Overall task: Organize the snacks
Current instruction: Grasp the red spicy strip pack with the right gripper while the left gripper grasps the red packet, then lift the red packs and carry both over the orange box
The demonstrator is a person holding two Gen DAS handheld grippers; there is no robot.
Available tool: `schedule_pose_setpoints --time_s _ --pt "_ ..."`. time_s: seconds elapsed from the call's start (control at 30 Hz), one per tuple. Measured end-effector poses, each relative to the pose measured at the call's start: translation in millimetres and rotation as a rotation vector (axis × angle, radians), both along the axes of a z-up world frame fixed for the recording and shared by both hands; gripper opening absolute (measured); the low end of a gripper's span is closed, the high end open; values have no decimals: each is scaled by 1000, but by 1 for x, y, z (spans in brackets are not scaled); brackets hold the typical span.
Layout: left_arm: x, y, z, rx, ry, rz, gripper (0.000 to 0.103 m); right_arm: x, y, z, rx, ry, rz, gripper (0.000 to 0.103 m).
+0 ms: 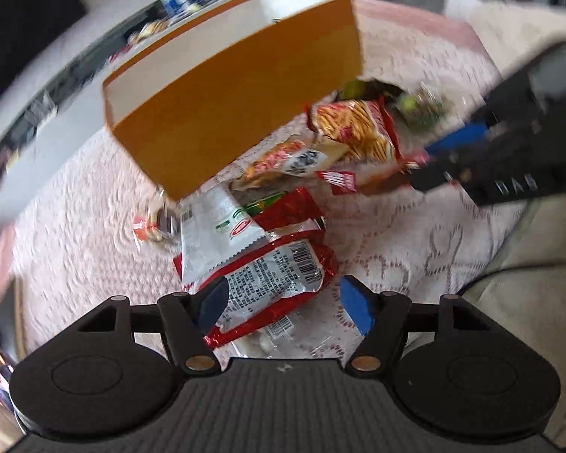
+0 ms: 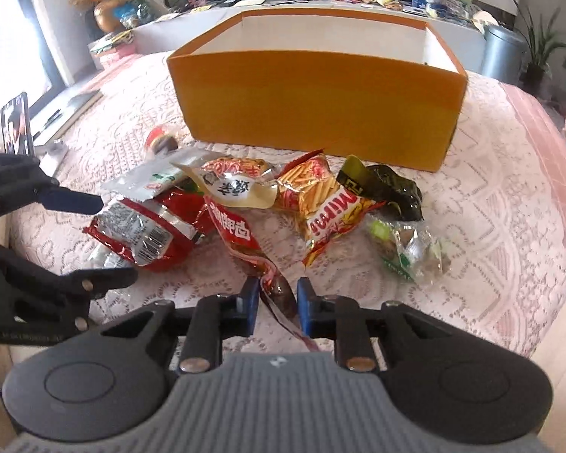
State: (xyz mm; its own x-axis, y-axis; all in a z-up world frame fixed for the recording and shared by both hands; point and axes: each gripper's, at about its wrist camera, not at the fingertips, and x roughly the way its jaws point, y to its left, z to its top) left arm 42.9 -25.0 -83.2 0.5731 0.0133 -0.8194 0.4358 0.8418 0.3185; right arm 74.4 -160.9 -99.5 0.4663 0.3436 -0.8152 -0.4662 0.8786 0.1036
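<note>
A pink lace tablecloth point(image 2: 490, 204) covers the table; on it, toward the far side, stands an open orange box point(image 2: 320, 102) with white inner walls, nothing visible inside from here; a heap of snack packets lies just in front of the box on the lace. In the heap: a red packet with a barcode point(image 2: 143, 234) at the left, a yellow-and-red stick-snack bag point(image 2: 320, 204) in the middle, a dark green packet point(image 2: 388, 188) behind it, a clear bag of small green sweets point(image 2: 411, 249) at the right, and a long red sachet point(image 2: 241, 234) trailing toward the camera. The left gripper point(image 1: 283, 302) has its fingers wide apart around the barcode packet, one pad touching it; the right gripper point(image 2: 278, 304) has its fingers drawn close on either side of the red sachet's tail, nearly pinching, though contact is unclear.
</note>
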Motion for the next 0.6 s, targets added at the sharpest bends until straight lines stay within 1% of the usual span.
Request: schedule_pose_setpoints --time_s 0.07,0.17,0.23,0.3,0.4,0.43,0.5,0.6 --pt "-2 -6 -7 65 -10 -50 80 1 6 -2 -20 -10 30 20" --pt "-2 -15 -20 191 -26 -92 80 6 11 -6 -47 -24 66 22" --pt "-1 -19 -28 250 -34 -128 80 11 14 -10 -59 -26 76 23" --pt "3 -21 -34 268 -31 -135 80 15 15 -13 -51 -19 79 24" --pt "12 -23 -40 275 -44 -105 80 18 17 -17 -34 -18 87 25" --pt "13 -24 -41 273 -51 -97 80 19 18 -19 -33 -18 86 25" --pt "15 -26 -44 295 -71 -98 81 18 20 -23 -36 -15 87 29" --pt "14 -29 -50 321 -110 -103 82 15 20 -24 -27 -30 90 28"
